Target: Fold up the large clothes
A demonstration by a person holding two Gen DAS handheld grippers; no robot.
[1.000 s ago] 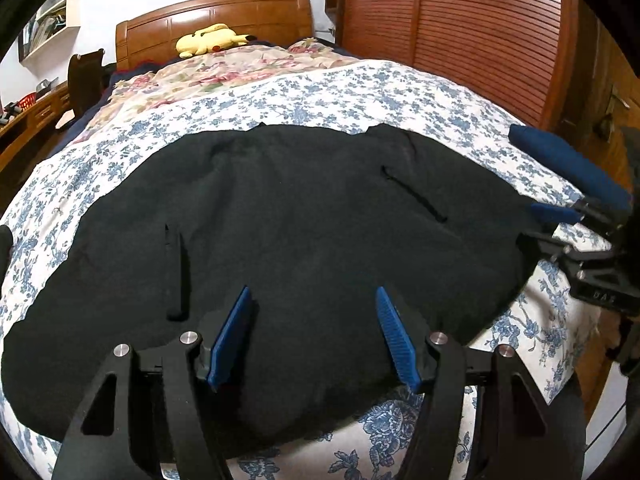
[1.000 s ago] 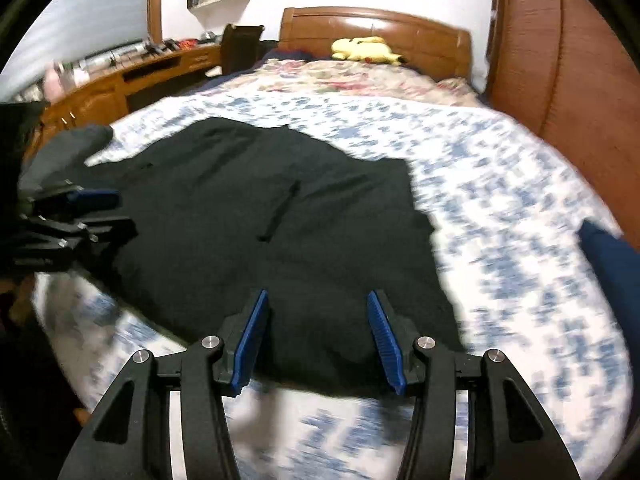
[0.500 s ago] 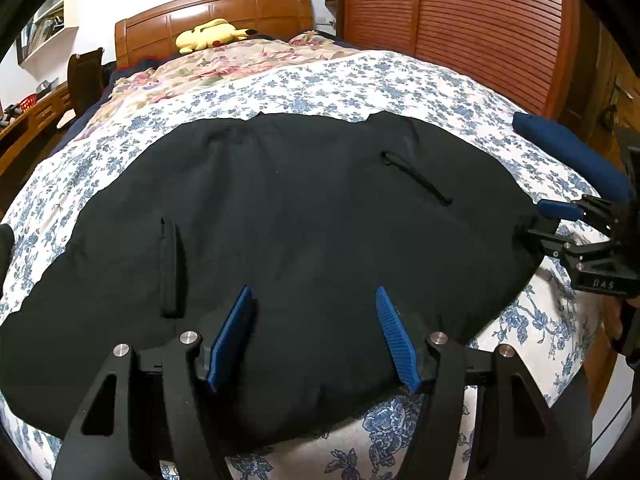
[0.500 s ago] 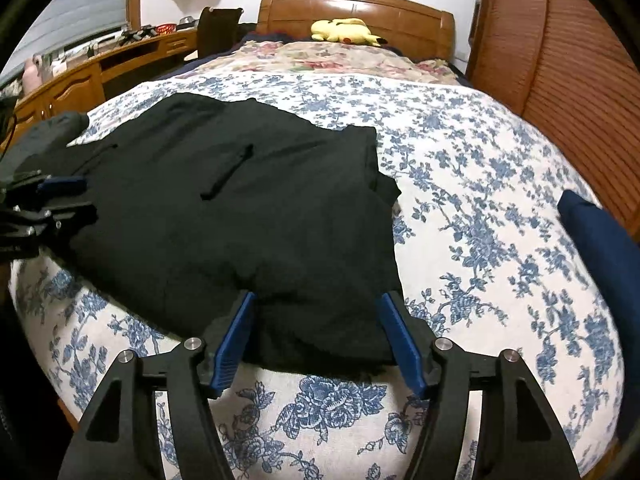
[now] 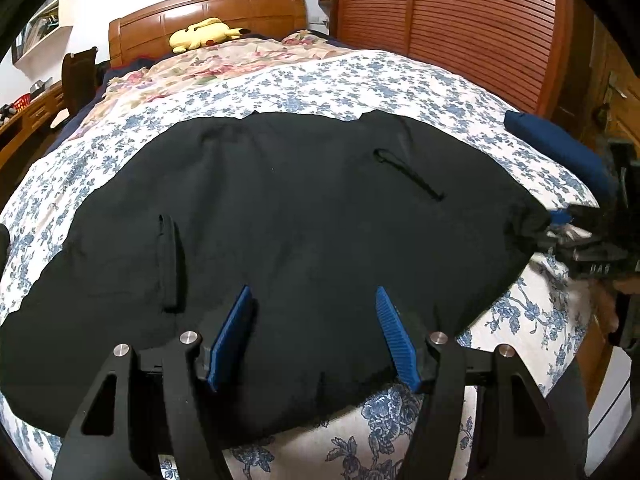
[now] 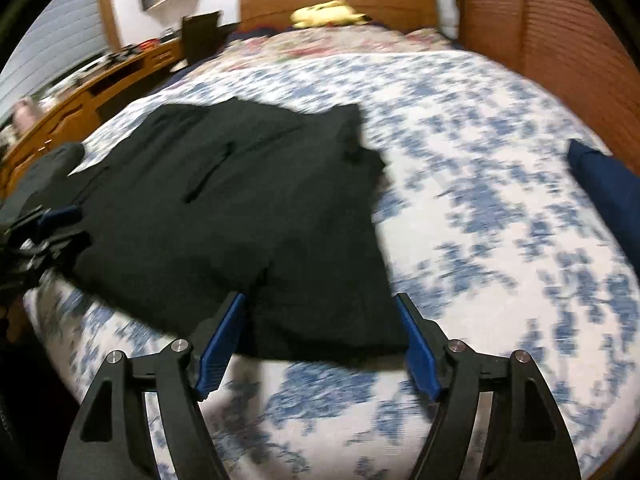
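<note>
Both grippers' jaws gape over the black garment (image 5: 280, 220), its left end cut off.

- The garment (image 5: 288, 216) is plain black.
- The bed sheet (image 5: 360, 84) is white with blue flowers.
- The plush toy (image 5: 202, 34) is yellow.
- The headboard (image 5: 240, 8) is reddish-brown wood.

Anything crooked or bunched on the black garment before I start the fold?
Mostly flat. The black garment lies spread on the floral bedspread, but its right edge looks bunched by the right gripper, and the near hem overhangs the bed's edge slightly.
</note>
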